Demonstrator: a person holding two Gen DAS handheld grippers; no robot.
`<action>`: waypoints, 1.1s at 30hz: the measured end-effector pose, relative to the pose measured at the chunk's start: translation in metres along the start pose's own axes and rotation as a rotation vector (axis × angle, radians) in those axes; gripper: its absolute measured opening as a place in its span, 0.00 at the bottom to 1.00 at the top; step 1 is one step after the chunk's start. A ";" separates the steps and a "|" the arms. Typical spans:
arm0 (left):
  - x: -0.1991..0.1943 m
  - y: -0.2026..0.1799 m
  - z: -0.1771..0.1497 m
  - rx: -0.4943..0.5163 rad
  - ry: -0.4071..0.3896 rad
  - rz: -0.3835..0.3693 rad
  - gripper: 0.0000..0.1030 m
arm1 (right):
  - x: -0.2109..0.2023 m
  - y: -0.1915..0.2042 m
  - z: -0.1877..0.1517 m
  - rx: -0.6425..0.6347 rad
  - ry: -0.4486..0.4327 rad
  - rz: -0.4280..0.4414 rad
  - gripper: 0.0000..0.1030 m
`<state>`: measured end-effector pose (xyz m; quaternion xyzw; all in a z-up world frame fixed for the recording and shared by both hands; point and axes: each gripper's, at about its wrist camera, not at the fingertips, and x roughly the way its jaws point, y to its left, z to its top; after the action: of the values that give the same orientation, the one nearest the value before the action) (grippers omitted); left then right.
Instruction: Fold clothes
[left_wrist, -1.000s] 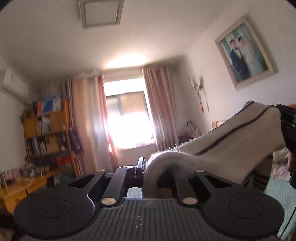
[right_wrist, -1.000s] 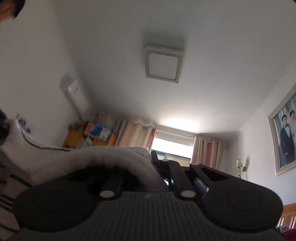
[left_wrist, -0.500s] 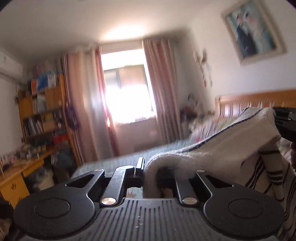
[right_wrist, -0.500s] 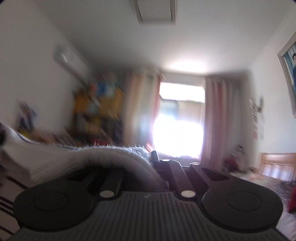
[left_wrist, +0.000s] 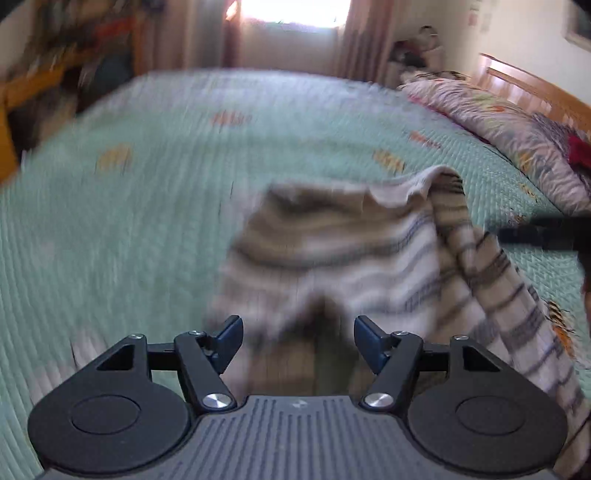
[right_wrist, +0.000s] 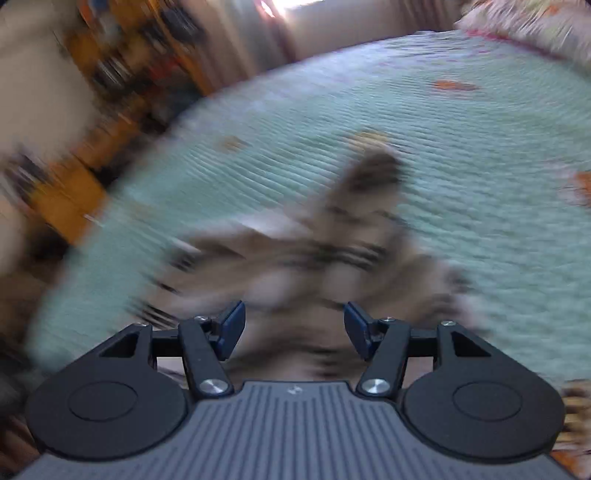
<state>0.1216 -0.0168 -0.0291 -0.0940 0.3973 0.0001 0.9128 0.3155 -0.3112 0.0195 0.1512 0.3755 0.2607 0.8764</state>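
Striped knitwear (left_wrist: 332, 254) is lying rumpled on the green quilted bedspread (left_wrist: 129, 229), straight ahead of both grippers. Working outward from the left gripper (left_wrist: 298, 343): its jaws are standing wide apart with nothing between them, and the cloth is beginning just beyond the blue pads, spreading forward and to the right, where one edge is rising in a raised fold. From the right gripper (right_wrist: 294, 329), jaws likewise spread wide and gripping nothing, the same garment (right_wrist: 332, 258) is sitting directly in front, blurred, with a narrow part running away up the bed. Its long axis cannot be told for certain through the blur; in the left view it seems to be running across, left to right. Both grippers are looking about equally near it, the left perhaps facing the broader part.

Counting: one garment, two grippers, one bedspread, and one patterned duvet (left_wrist: 498, 122) bunched at the far right by the wooden headboard (left_wrist: 535, 85). Whether the piece is lying ready for a fold or partway through one, the heap is not settling.
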 end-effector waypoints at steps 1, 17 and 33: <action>-0.003 0.002 -0.007 -0.008 -0.001 0.003 0.67 | -0.006 0.013 0.011 0.018 -0.031 0.062 0.60; -0.029 0.033 -0.018 -0.109 -0.015 0.168 0.99 | -0.086 0.018 -0.043 0.079 -0.159 0.181 0.84; -0.017 0.002 -0.041 -0.115 0.055 0.156 0.99 | -0.073 0.040 0.007 0.052 -0.188 0.100 0.86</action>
<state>0.0801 -0.0204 -0.0439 -0.1151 0.4278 0.0913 0.8918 0.2649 -0.3208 0.0845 0.2163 0.2905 0.2787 0.8894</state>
